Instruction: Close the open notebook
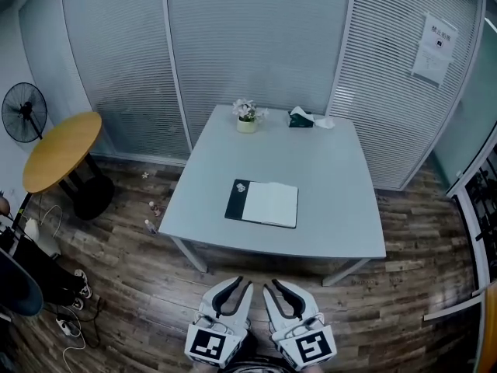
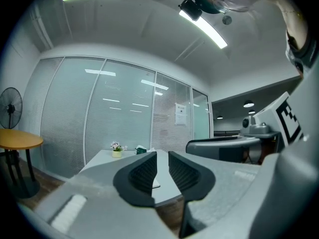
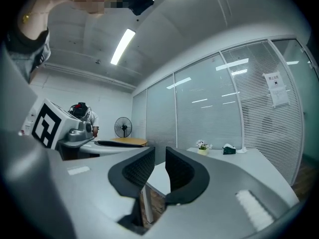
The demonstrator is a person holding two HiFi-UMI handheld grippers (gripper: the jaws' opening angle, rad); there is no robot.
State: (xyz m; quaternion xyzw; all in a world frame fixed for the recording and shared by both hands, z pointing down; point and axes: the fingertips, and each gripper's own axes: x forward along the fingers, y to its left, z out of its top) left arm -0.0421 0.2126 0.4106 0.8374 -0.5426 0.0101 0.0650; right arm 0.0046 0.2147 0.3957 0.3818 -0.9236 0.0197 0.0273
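On the head view, a pale grey square worktop [image 1: 334, 208] stands on a brown wood-plank floor [image 1: 124, 286], enclosed by glass partition walls with slatted blinds [image 1: 256, 37]. The open notebook [image 1: 262, 203], with a black cover on its left and a white page on its right, lies flat near the front middle of the worktop. A small pot of white flowers [image 1: 247, 118] and a dark green tissue box [image 1: 300, 118] sit at the far edge, well apart from the notebook. A round yellow-topped table [image 1: 62, 150] and a black standing fan [image 1: 25, 113] occupy the left side. The print on the white paper notice [image 1: 435, 49] is too small to read. The left tongs [image 1: 241, 284] and right tongs [image 1: 273, 284] are held side by side short of the worktop, and the lower edge cuts off their bodies.

On the left gripper view, the left tongs [image 2: 162, 156] are slightly spread with nothing between them. One jaw hides most of the open notebook [image 2: 156, 183], so only a white corner shows.

On the right gripper view, the right tongs [image 3: 159, 153] are slightly spread and empty. The worktop [image 3: 249, 161] extends to the right, and the notebook cannot be made out.
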